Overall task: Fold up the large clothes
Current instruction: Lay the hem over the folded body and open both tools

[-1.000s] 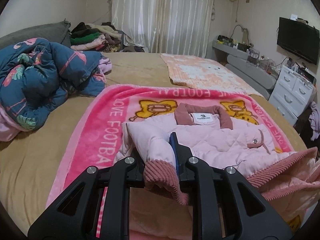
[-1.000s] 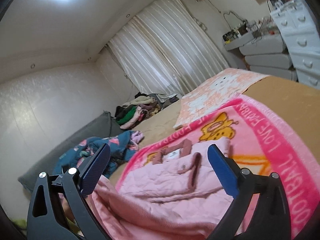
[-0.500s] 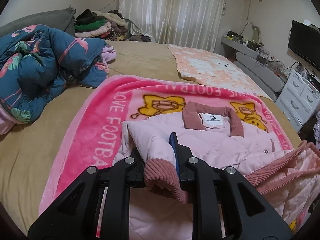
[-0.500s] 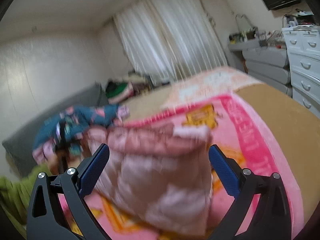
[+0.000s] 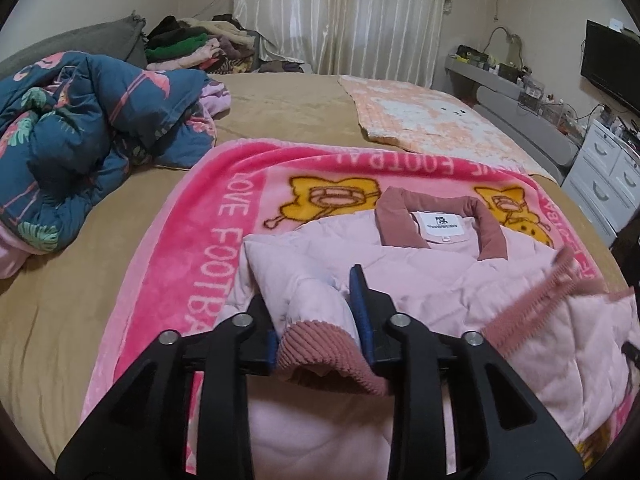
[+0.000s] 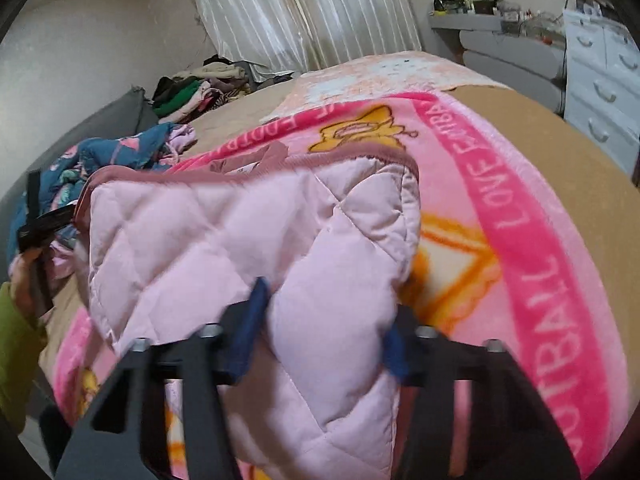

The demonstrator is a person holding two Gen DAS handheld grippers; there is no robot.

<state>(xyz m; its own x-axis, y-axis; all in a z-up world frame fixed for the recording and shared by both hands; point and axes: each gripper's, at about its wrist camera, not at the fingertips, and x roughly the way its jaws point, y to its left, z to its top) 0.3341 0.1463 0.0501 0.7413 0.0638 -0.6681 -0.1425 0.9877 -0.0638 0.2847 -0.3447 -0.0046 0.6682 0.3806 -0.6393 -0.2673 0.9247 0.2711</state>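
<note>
My left tool (image 5: 316,320) clamps the cuff (image 5: 320,350) and my right tool (image 6: 320,320) clamps a quilted fold of the pink jacket (image 5: 420,272) lying on the blanket (image 5: 192,248) on the bed (image 5: 80,280); folding looks half done.

Blurred and cut-off parts of a pink quilted jacket (image 6: 248,248)

Its ribbed hem (image 5: 532,316) is motion-blurred; the lower part runs off frame; the right gripper (image 6: 320,336) is smeared, its grip uncertain.
</note>
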